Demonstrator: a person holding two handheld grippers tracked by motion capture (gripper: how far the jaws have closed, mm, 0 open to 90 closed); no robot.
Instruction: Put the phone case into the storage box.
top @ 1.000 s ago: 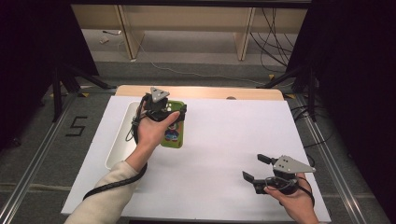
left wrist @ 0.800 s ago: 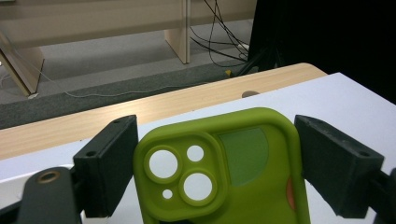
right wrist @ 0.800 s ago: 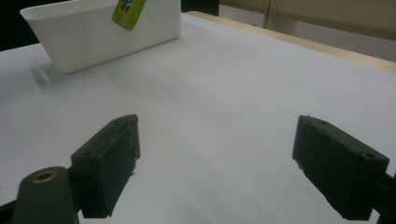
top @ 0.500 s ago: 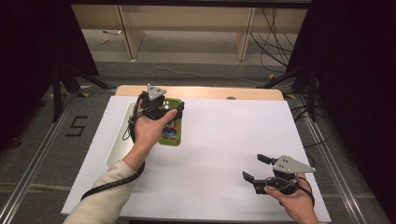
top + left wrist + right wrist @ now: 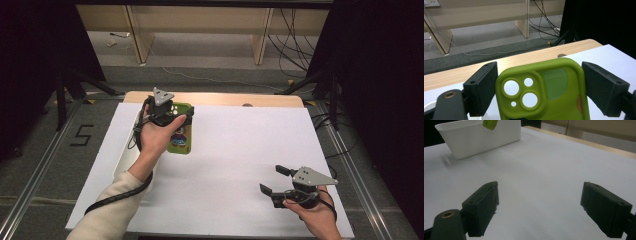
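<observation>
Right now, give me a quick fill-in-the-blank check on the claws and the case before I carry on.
1. The phone case sits between the jaws of the ____ claw.
2. The colour of the case is ____.
3. The right claw holds ____ over the white table cover.
4. The white tub stands on the ____ side of the table in the high view.

Missing: left; green; nothing; left

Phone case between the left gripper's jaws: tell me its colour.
Lime green; the phone case shows best in the left gripper view.
</observation>
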